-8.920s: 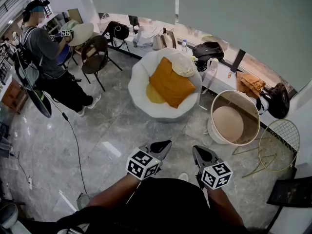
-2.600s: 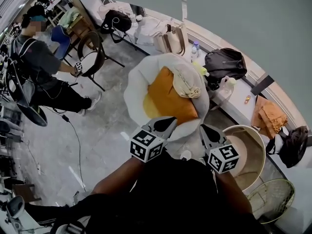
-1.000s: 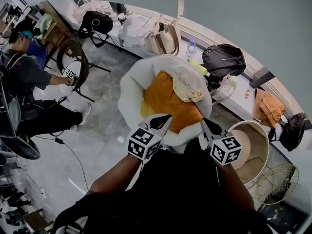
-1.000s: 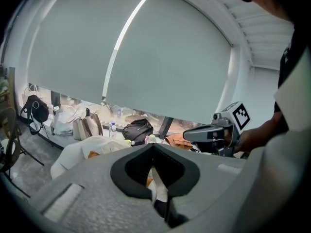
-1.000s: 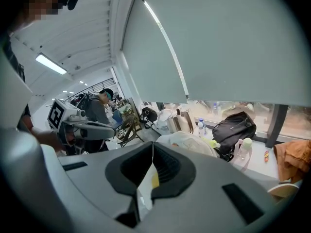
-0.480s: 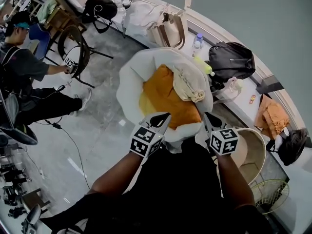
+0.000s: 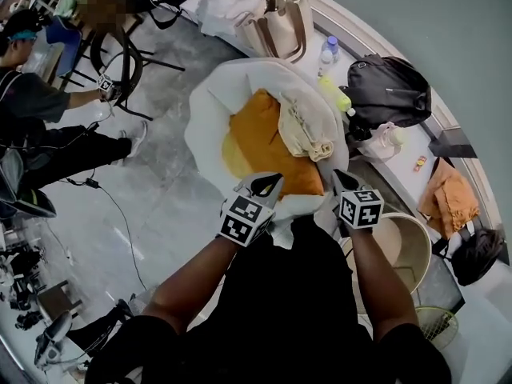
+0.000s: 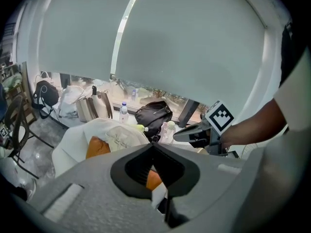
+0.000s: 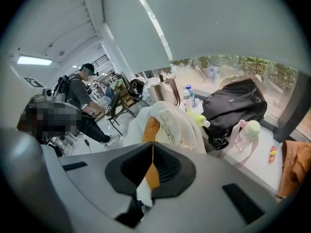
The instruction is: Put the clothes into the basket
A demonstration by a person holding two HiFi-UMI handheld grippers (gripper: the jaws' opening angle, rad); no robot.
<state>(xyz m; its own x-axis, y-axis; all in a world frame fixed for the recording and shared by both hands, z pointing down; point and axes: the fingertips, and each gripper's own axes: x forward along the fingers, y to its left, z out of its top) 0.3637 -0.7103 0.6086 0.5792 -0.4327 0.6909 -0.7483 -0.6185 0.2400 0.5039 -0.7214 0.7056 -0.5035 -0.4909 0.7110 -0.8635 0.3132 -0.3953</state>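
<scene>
An orange garment [image 7: 260, 138] and a cream garment [image 7: 308, 122] lie in a white round chair [image 7: 210, 110]. My left gripper [image 7: 268, 181] hangs over the chair's near rim, just short of the orange garment, shut and empty. My right gripper [image 7: 339, 178] is level with it at the chair's right edge, also shut with nothing in it. The round beige basket [image 7: 418, 226] stands on the floor to the right, partly hidden by my right forearm. Past the shut jaws, the left gripper [image 8: 153, 145] view shows the orange garment [image 8: 97, 147]. The right gripper [image 9: 153, 143] view shows the cream garment [image 9: 172, 125].
A black backpack [image 7: 388, 86], a water bottle [image 7: 326, 50] and tote bags [image 7: 268, 14] line the window ledge behind the chair. An orange cloth [image 7: 448, 198] lies further right. A seated person [image 7: 32, 110] and a dark chair [image 7: 120, 62] are at the left. A wire basket [image 7: 436, 322] stands at lower right.
Both grippers have come forward and down to the chair's near rim. The chair and its garments now sit closer in view. Both sets of jaws stay shut.
</scene>
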